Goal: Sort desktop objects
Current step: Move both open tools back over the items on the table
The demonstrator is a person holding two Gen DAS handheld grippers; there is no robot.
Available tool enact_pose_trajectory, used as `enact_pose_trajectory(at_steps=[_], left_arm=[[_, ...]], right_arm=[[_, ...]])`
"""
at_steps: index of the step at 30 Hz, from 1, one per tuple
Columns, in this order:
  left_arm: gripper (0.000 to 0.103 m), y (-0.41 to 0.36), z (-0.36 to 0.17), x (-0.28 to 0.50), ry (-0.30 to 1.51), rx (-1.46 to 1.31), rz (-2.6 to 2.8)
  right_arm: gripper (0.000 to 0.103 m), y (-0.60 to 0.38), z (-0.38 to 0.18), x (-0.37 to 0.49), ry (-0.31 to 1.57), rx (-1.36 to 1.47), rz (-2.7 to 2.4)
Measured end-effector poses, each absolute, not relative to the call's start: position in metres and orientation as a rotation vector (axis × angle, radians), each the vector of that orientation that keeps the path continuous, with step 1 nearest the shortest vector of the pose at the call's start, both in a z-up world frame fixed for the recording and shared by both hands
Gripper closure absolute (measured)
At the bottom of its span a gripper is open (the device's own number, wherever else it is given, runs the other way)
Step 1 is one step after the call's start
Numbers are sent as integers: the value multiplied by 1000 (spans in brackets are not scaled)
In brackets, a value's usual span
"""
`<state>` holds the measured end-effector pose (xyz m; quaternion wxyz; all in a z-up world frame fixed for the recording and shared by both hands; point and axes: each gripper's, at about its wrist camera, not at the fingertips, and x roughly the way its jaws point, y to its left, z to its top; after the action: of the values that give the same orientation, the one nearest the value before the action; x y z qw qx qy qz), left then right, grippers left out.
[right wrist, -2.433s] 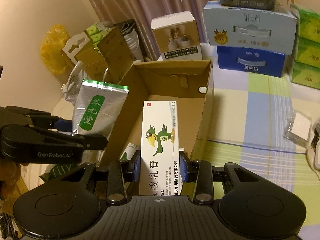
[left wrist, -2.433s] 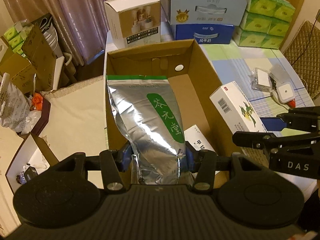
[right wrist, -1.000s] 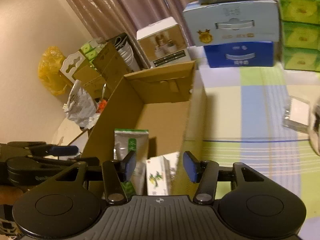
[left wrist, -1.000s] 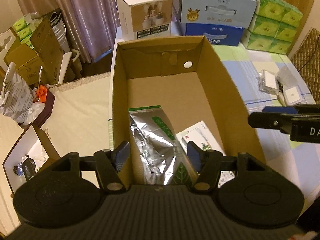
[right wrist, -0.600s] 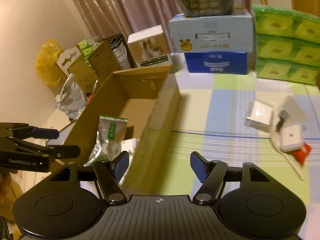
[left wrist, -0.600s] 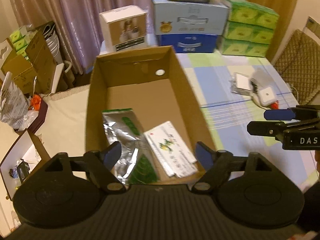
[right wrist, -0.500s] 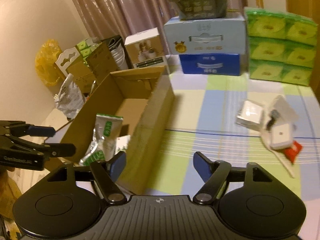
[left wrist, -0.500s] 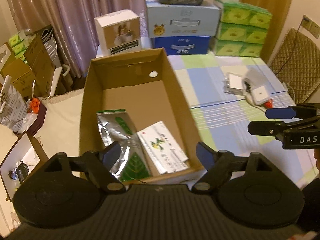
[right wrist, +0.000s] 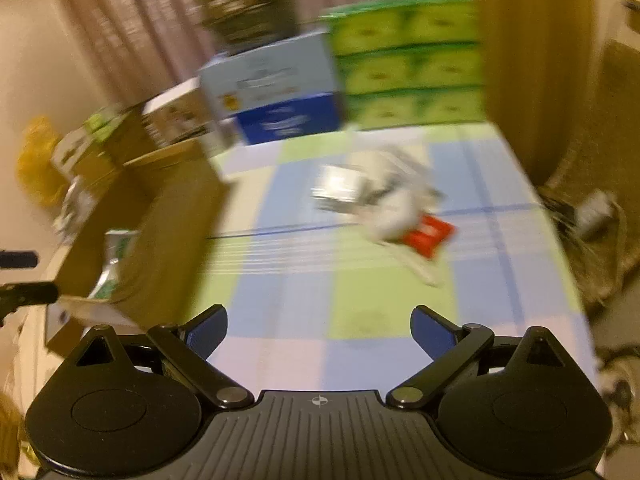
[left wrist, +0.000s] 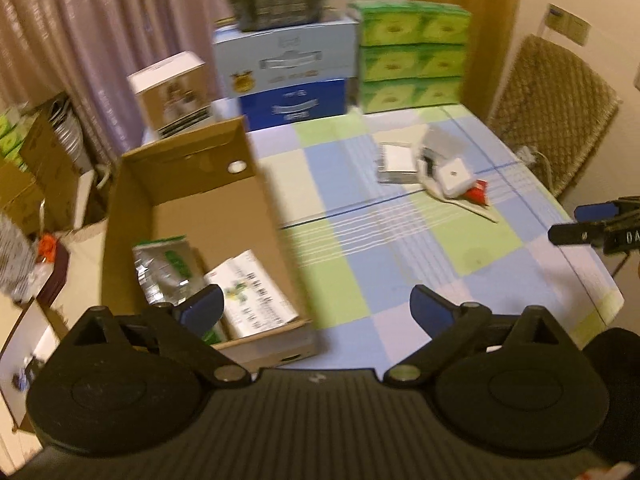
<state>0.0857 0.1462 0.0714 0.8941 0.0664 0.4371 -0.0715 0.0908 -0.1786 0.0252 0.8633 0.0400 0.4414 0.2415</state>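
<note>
We see both tools angled down over the checked desk [left wrist: 400, 240]. The left tool [left wrist: 316, 306] has just been opening and its jaws stand spread, nothing between them; its left fingertip [left wrist: 202, 306] overlaps the near end of the cardboard box [left wrist: 192, 168]. In that box lie 2 things side by side: a silver pouch [left wrist: 166, 268] and a white medicine carton [left wrist: 250, 292]. The right tool [right wrist: 319, 330] has likewise just been opening, spread and empty above bare cloth. A cluster of small white items and a red packet [right wrist: 428, 234] lies beyond, too blurred to identify. The pouch is half hidden by the box wall in the right view.
</note>
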Motion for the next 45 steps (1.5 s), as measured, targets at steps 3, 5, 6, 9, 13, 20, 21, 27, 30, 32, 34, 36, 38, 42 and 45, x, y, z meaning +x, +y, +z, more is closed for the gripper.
enact_pose_trajectory(at_steps=[3, 5, 6, 9, 13, 20, 21, 27, 30, 32, 34, 36, 38, 42, 45], left_arm=[[5, 121, 67, 91, 901, 148, -188], [5, 106, 63, 93, 901, 149, -214], [5, 98, 61, 95, 901, 150, -226], [5, 76, 53, 101, 908, 162, -259], [5, 55, 42, 106, 924, 160, -289], [5, 31, 29, 110, 935, 189, -309], [5, 29, 28, 111, 938, 185, -312], [5, 17, 20, 118, 950, 192, -324], [5, 12, 15, 124, 953, 197, -321], [5, 8, 11, 128, 953, 200, -316], [5, 5, 6, 134, 954, 206, -312], [5, 0, 1, 140, 954, 226, -316], [5, -6, -6, 147, 944, 260, -310], [5, -14, -25, 165, 938, 271, -301], [5, -16, -42, 178, 948, 256, -300]], right_arm=[[7, -207, 26, 92, 919, 96, 471], [7, -222, 26, 93, 915, 103, 453], [7, -228, 26, 93, 915, 108, 447], [7, -243, 23, 92, 917, 116, 428], [7, -255, 17, 92, 923, 122, 420], [7, -267, 6, 96, 928, 112, 413], [7, -268, 5, 98, 927, 108, 411], [7, -271, -5, 105, 932, 94, 412], [7, -269, -12, 111, 933, 79, 419], [7, -267, -18, 116, 936, 71, 425], [7, -266, -24, 123, 939, 57, 433], [7, -263, -31, 131, 940, 35, 438], [7, -259, -38, 140, 942, 14, 443], [7, -249, -53, 161, 939, -39, 466], [7, -238, -65, 176, 931, -98, 487]])
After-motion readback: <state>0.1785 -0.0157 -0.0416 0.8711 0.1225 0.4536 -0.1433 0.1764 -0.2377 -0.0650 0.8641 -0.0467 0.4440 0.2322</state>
